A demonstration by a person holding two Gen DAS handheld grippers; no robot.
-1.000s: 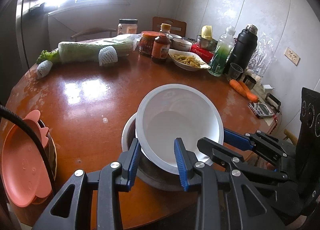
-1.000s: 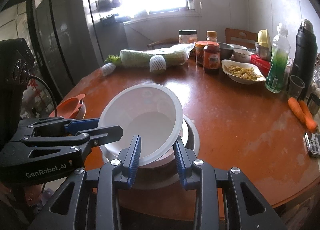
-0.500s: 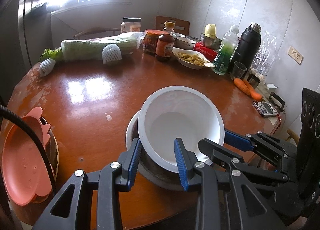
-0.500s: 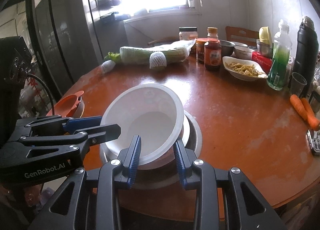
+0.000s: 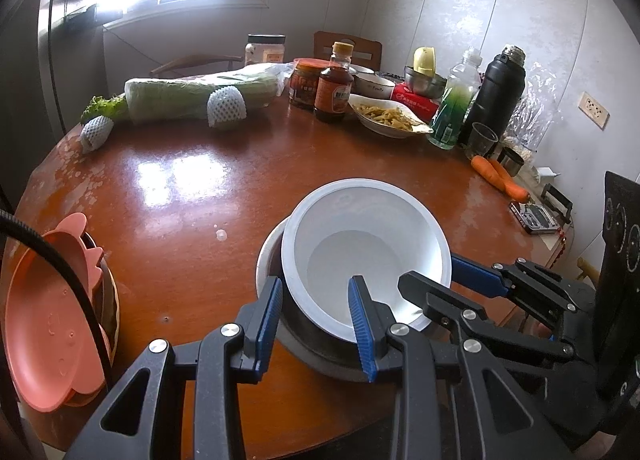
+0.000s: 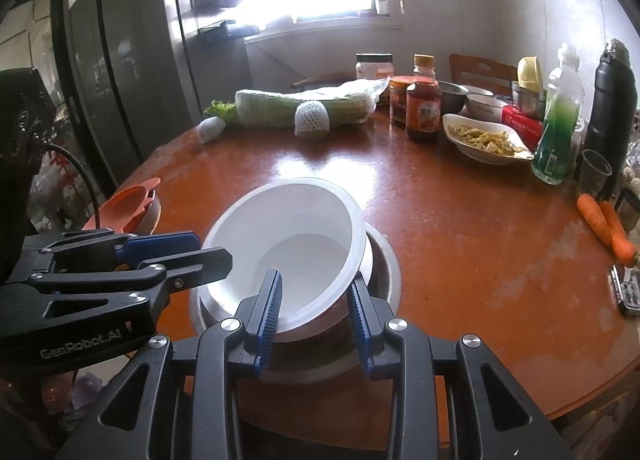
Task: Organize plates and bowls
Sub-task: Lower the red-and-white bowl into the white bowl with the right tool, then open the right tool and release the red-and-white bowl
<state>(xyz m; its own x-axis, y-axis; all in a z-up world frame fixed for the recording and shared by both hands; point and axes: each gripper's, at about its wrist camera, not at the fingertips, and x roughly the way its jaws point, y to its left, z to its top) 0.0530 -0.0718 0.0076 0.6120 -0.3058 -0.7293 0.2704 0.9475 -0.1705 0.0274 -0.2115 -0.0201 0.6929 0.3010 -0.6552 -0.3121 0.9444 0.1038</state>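
Note:
A white plastic bowl [image 5: 366, 256] [image 6: 288, 248] rests tilted inside a white-rimmed plate [image 5: 266, 256] on a steel bowl [image 5: 320, 352] [image 6: 384, 260] near the table's front edge. My left gripper [image 5: 316, 322] straddles the white bowl's near rim, one finger inside, one outside, jaws apart. My right gripper [image 6: 314, 314] straddles the rim the same way from the other side. Each gripper also shows in the other's view, my right gripper [image 5: 428, 284] and my left gripper [image 6: 208, 256]. An orange plate [image 5: 44, 324] [image 6: 128, 199] lies on a stack at the left edge.
On the round brown table [image 5: 192, 187] the far side holds wrapped cabbage [image 5: 200, 97], jars, a sauce bottle [image 5: 332, 87], a dish of food [image 5: 386, 117], a green bottle, a black flask [image 5: 496, 95] and carrots [image 5: 500, 177].
Both grippers and the white bowl have shifted slightly toward the near edge; the bowl sits a little lower into the stack. Jaw widths look unchanged.

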